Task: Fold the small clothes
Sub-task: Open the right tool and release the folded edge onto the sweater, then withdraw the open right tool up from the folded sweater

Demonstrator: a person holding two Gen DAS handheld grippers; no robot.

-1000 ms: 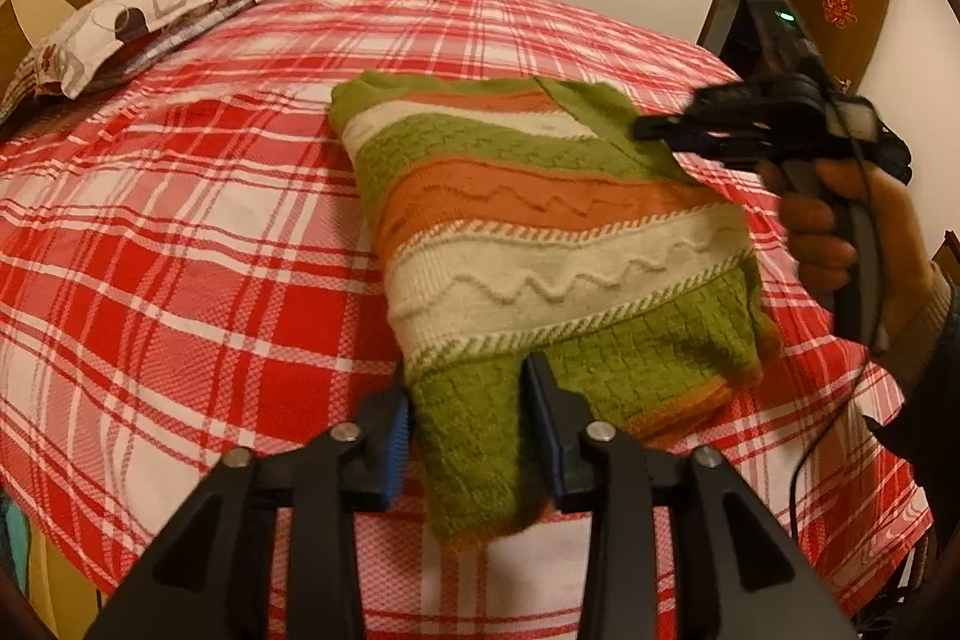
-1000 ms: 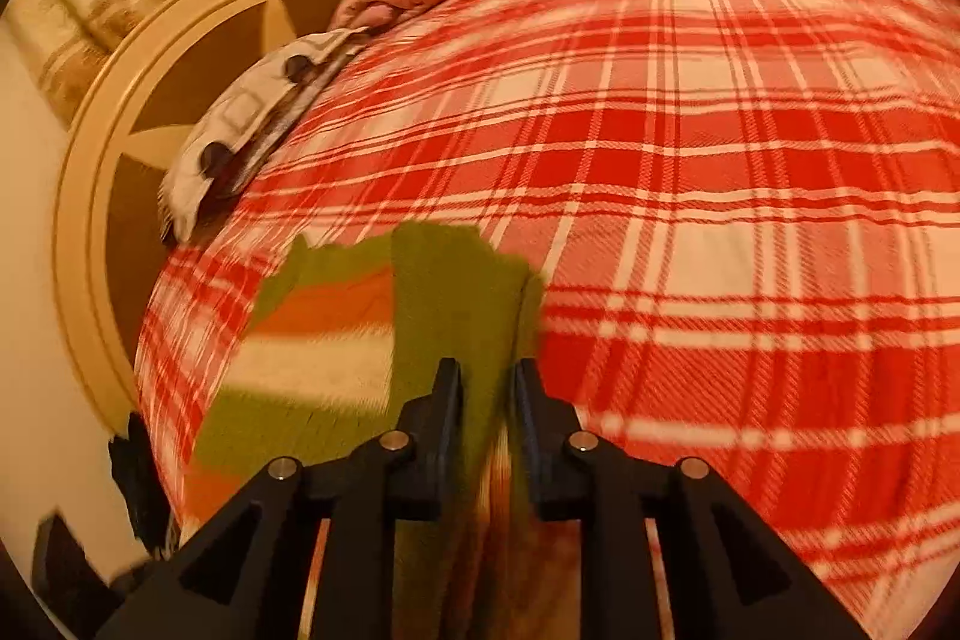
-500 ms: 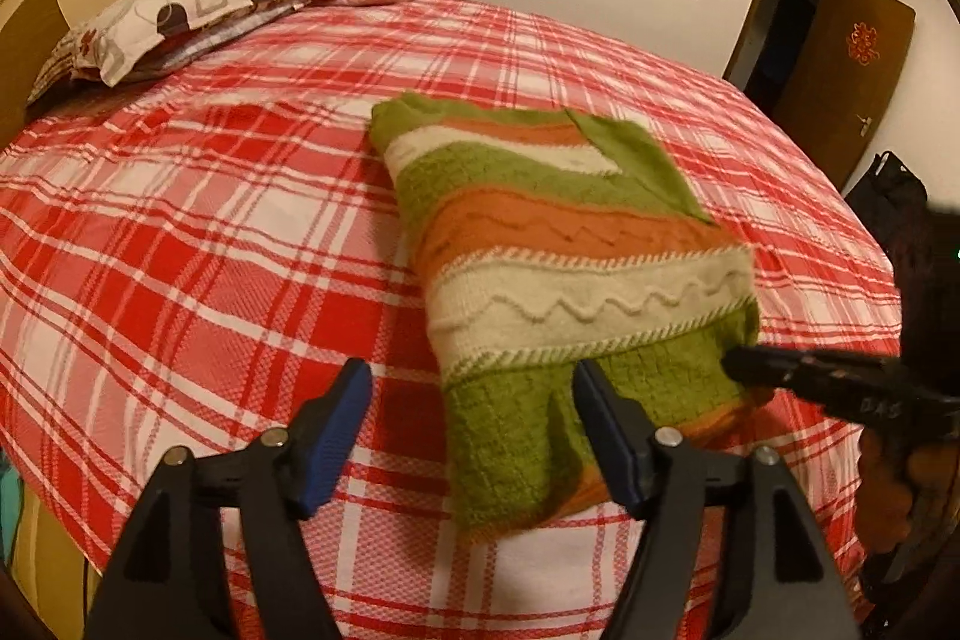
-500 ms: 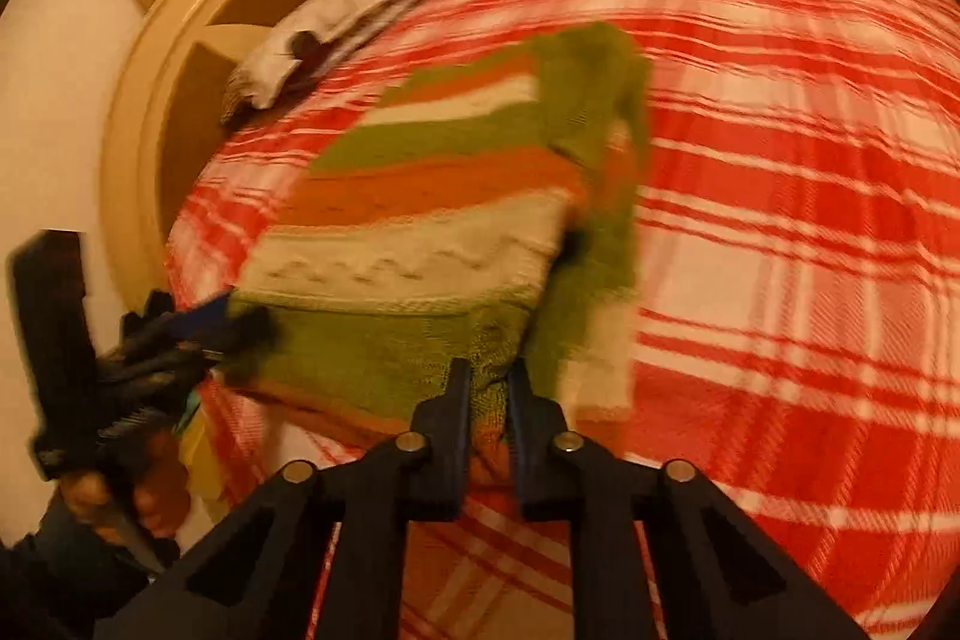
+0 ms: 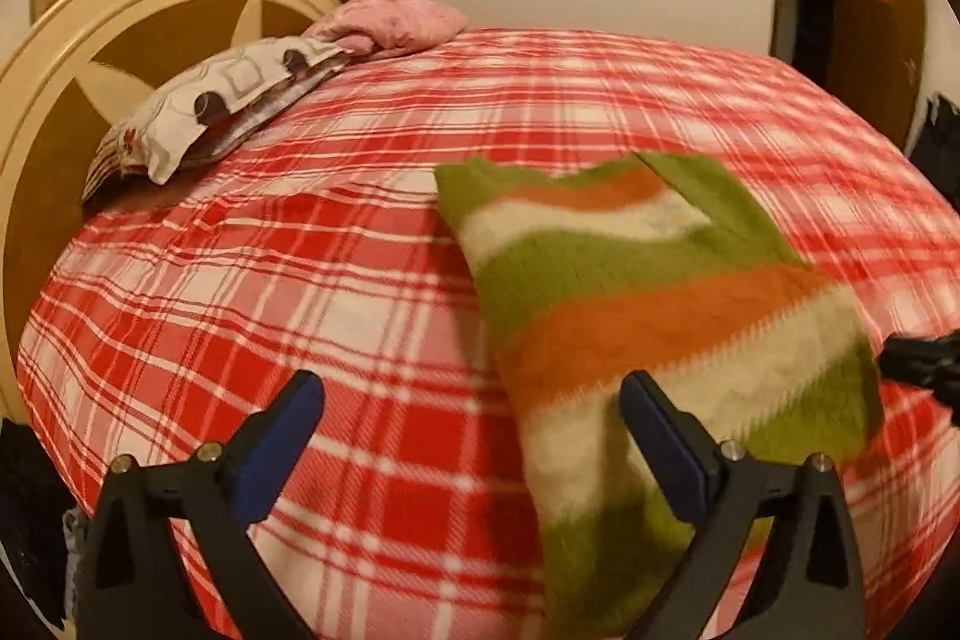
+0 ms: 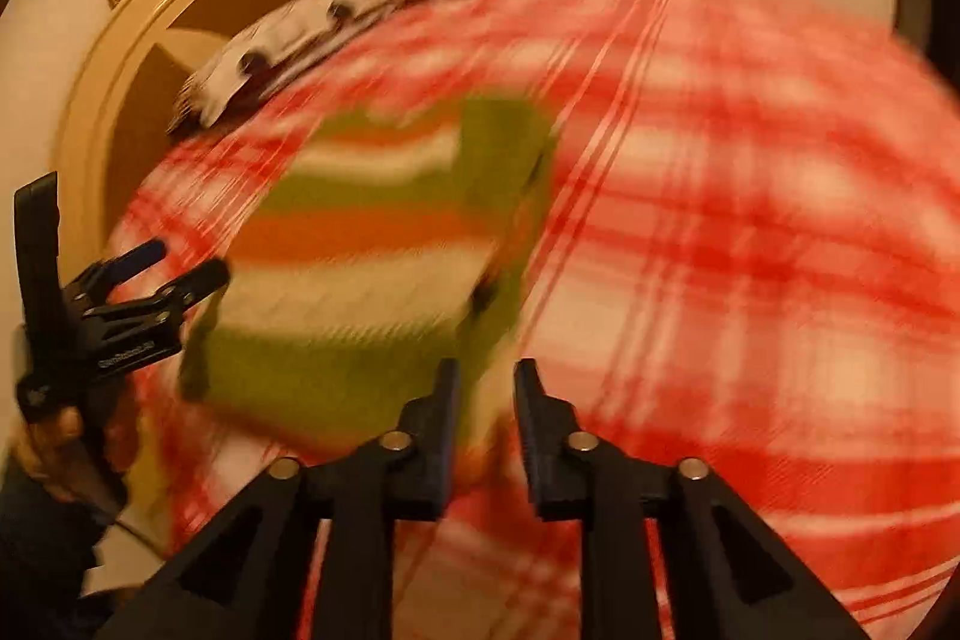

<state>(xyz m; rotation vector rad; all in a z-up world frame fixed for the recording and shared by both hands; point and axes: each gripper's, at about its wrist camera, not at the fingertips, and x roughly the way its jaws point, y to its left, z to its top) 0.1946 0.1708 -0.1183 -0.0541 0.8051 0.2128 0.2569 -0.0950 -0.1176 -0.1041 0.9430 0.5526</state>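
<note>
A small knitted sweater (image 5: 648, 304) with green, orange and cream stripes lies folded on the red plaid bedspread (image 5: 300, 292). My left gripper (image 5: 474, 412) is open wide and empty, its right finger over the sweater's near left edge. My right gripper (image 6: 486, 388) is open a little and empty, just above the sweater's near right corner (image 6: 360, 280); that view is blurred. The left gripper also shows in the right wrist view (image 6: 174, 268) at the sweater's left edge. The right gripper's tip shows at the right edge of the left wrist view (image 5: 918, 358).
A patterned pillow (image 5: 222, 106) and a pink pillow (image 5: 390, 28) lie at the head of the bed against a round cream headboard (image 5: 120, 46). A dark doorway and wooden door (image 5: 864, 4) stand at the far right.
My left gripper has let go of the sweater's hem and opened wide. My right gripper has released the sweater's right edge, opened slightly and pulled back.
</note>
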